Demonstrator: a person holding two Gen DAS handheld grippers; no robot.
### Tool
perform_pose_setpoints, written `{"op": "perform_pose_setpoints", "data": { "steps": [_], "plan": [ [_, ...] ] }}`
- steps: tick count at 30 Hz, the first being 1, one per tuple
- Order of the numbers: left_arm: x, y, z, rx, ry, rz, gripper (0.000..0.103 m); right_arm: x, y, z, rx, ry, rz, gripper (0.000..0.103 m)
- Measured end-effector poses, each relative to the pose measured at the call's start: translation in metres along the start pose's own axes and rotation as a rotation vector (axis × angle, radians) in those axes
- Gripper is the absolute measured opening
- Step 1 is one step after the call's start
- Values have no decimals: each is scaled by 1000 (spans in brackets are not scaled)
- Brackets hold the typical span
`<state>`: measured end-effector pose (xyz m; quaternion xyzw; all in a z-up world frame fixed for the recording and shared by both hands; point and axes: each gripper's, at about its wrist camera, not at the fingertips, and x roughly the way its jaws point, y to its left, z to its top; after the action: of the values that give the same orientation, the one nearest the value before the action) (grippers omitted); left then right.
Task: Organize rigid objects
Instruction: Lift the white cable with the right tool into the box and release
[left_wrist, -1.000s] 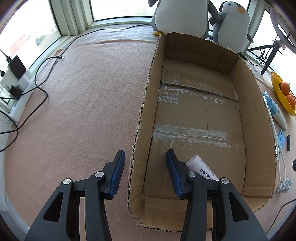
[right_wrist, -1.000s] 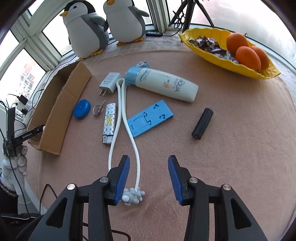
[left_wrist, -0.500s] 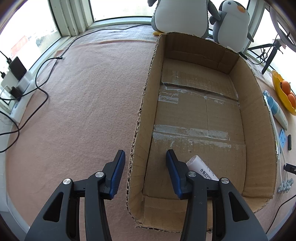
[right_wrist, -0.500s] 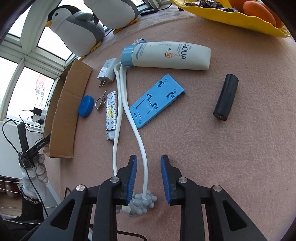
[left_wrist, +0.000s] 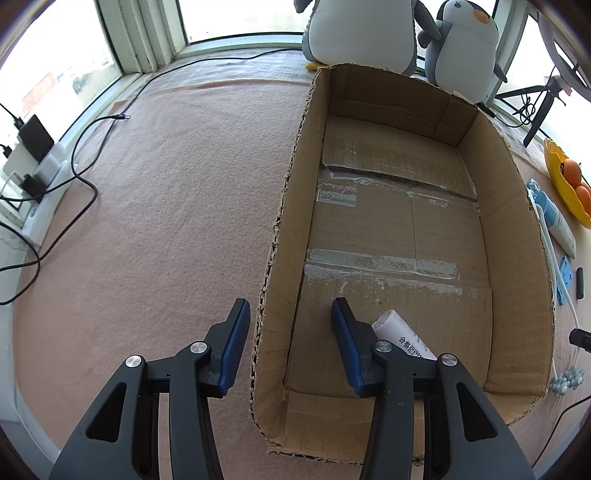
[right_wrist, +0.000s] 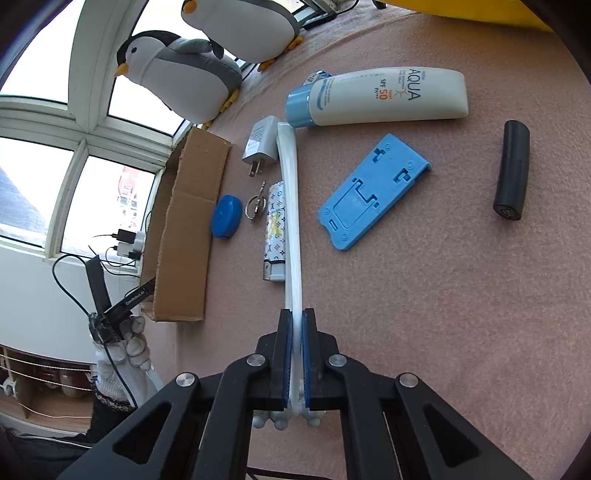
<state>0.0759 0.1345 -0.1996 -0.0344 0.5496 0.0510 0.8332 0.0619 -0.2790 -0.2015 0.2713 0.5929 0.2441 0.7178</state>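
My right tongs have just squeezed shut on the long white stick, and my left tongs grip the box wall, I think.

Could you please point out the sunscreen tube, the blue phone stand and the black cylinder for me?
sunscreen tube (right_wrist: 388, 98): right wrist view, middle of its white body.
blue phone stand (right_wrist: 373, 192): right wrist view, centre of its flat face.
black cylinder (right_wrist: 512, 170): right wrist view, mid-length of its side.

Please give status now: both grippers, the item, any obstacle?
Right gripper jaws just closed on long white looped massager. Left gripper clamps brown cardboard box wall. Patterned lighter touches massager.
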Motion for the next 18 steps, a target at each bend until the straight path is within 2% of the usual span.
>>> {"op": "perform_pose_setpoints", "data": {
  "steps": [7,18],
  "plan": [
    [0,-1,0,1,-1,0,45,11,16,1,-27,4,49,5],
    [0,-2,0,-5,-1,-6,45,15,47,5,-112,-49,7,4]
  ]
}}
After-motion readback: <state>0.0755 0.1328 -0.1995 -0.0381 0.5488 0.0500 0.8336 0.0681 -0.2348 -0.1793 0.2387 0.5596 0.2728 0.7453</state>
